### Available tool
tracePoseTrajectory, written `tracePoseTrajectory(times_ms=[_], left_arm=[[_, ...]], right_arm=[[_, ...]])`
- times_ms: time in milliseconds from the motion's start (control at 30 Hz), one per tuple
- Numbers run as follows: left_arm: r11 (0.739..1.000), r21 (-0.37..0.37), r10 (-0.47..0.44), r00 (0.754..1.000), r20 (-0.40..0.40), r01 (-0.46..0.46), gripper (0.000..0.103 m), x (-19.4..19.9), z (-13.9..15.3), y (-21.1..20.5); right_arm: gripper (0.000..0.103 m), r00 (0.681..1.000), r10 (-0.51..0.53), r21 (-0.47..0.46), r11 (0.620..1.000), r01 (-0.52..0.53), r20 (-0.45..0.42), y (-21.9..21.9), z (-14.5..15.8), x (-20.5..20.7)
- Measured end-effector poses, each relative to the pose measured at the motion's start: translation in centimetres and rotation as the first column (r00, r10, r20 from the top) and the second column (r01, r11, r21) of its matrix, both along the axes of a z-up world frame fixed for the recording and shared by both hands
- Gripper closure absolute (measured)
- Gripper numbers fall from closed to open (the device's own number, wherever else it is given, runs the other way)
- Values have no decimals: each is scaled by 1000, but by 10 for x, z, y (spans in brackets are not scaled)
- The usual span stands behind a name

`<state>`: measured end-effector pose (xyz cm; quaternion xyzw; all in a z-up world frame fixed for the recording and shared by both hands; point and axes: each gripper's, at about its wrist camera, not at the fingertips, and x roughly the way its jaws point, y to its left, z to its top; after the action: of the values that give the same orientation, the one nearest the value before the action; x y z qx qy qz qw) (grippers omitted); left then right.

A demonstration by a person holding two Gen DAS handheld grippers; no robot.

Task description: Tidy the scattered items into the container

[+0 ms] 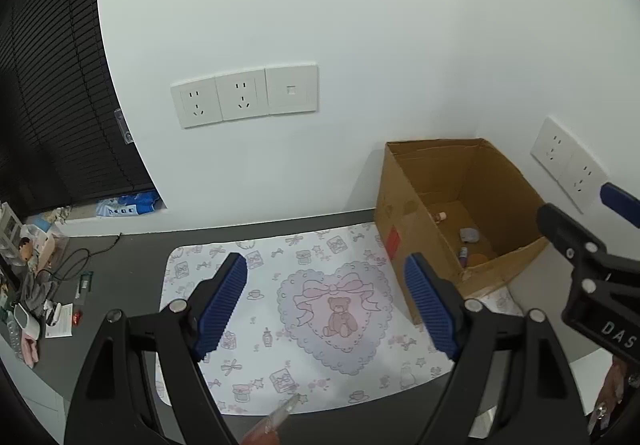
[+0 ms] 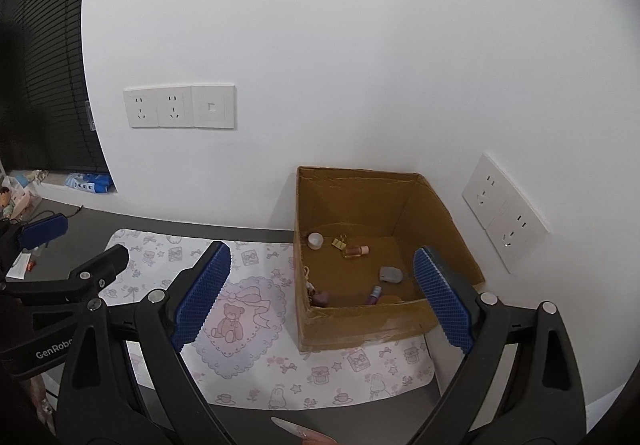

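An open cardboard box [image 2: 304,317] stands on the right end of a white patterned mat [image 2: 280,377], against the wall. Inside lie several small items: a white cap [image 2: 315,240], a gold clip [image 2: 339,243], a small amber bottle [image 2: 356,251], a grey lump [image 2: 391,274], a purple tube [image 2: 374,294] and a keychain [image 2: 316,295]. The box also shows in the left wrist view [image 1: 404,213]. My left gripper [image 1: 330,309] is open and empty above the mat [image 1: 240,385]. My right gripper [image 2: 322,297] is open and empty, in front of the box.
A dark desk [image 1: 132,257] carries clutter at its left end [image 1: 36,297]: cables, packets, small boxes. Wall sockets [image 1: 244,97] are behind the mat and more [image 2: 504,213] are right of the box. A window blind [image 1: 52,85] is at the left.
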<state>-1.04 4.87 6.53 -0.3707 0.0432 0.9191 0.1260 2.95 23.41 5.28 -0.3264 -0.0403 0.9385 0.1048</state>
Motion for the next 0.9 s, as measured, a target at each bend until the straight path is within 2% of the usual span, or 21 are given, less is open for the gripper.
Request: tracePoseTrajectory(times_ms=[633, 900], left_arm=[[1000, -7, -17, 1000, -1, 17, 23, 11, 1, 22], [999, -33, 35, 999, -14, -35, 23, 14, 3, 21]], right_arm=[[8, 1000, -27, 2, 1000, 27, 11, 29, -2, 18], [8, 1000, -6, 1, 1000, 6, 12, 29, -4, 23]])
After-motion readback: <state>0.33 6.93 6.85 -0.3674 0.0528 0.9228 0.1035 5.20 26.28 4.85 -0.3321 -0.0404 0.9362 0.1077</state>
